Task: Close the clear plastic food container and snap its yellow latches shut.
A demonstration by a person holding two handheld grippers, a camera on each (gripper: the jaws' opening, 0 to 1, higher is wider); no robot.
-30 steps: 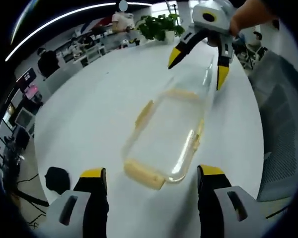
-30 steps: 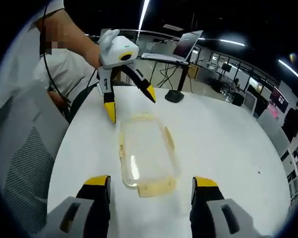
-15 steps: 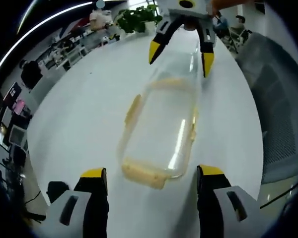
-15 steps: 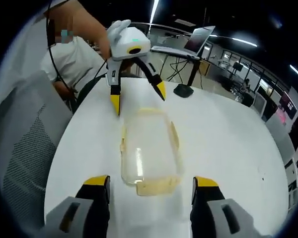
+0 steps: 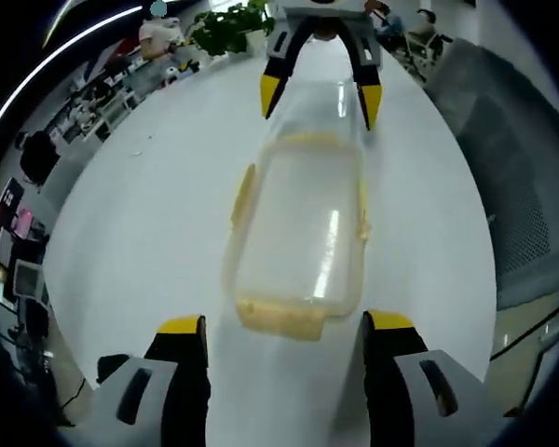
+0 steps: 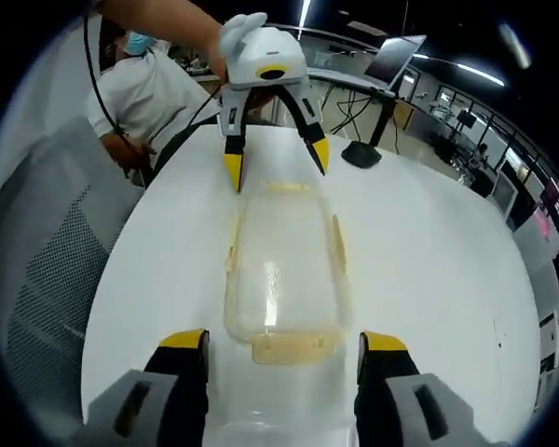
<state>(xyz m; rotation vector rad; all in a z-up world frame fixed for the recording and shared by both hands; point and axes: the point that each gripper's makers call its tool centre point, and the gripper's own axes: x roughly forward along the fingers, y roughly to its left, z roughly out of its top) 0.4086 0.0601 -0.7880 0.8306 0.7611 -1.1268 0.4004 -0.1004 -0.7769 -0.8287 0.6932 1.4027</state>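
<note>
Both tools (image 5: 284, 326) (image 6: 281, 340) wide open, flanking container (image 5: 298, 228) ends

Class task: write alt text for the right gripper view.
A clear container with yellow latches lies on a white table, between the open right gripper near the camera and the open left gripper at its far end.

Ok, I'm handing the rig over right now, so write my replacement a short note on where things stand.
Left tongs: open, empty, at one end of the container.
Right tongs: open, empty, at the opposite end.
Container: lengthwise on the white table, lid on.
Latches: side latches stick outward; end latch looks unsnapped.
Left: press every yellow latch shut.
</note>
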